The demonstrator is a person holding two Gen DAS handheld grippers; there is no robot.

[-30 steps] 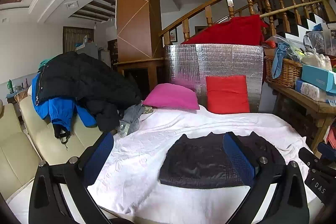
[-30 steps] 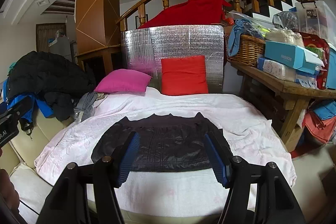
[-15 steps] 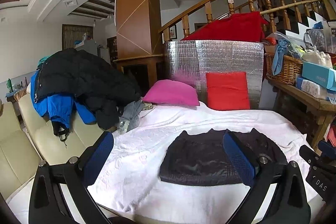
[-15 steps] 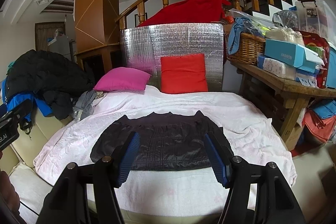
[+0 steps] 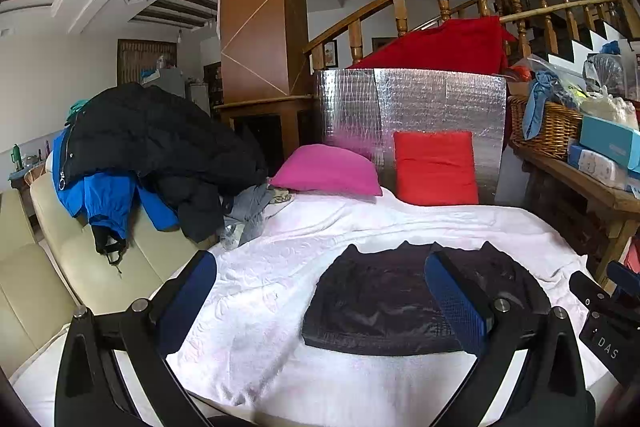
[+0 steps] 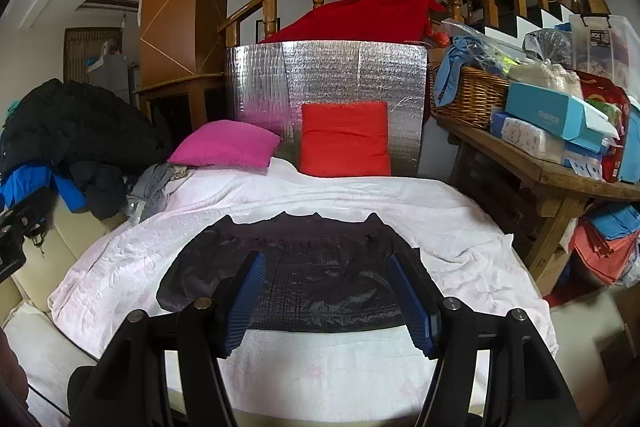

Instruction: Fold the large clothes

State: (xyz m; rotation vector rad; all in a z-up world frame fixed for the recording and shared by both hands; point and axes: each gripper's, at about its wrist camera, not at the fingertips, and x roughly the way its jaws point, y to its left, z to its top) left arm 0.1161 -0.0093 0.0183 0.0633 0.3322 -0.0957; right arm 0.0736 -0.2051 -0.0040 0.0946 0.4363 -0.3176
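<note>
A dark folded garment [image 5: 384,303] lies flat on the white sheet [image 5: 260,283]; it also shows in the right wrist view [image 6: 312,267]. My left gripper [image 5: 320,297] is open and empty, held above the sheet's near left part, with its right finger over the garment. My right gripper [image 6: 328,295] is open and empty, held above the garment's near edge. A pile of black and blue jackets [image 5: 132,151] lies on the cream sofa at the left.
A pink pillow [image 5: 328,171] and a red cushion [image 5: 436,167] lean at the back before a silver foil panel [image 5: 408,103]. A wooden bench [image 6: 552,171] with a wicker basket and boxes stands at the right. Grey clothes [image 5: 248,211] lie beside the jacket pile.
Both grippers have drawn slightly back and up from the garment. The garment has not moved. Both stay open.
</note>
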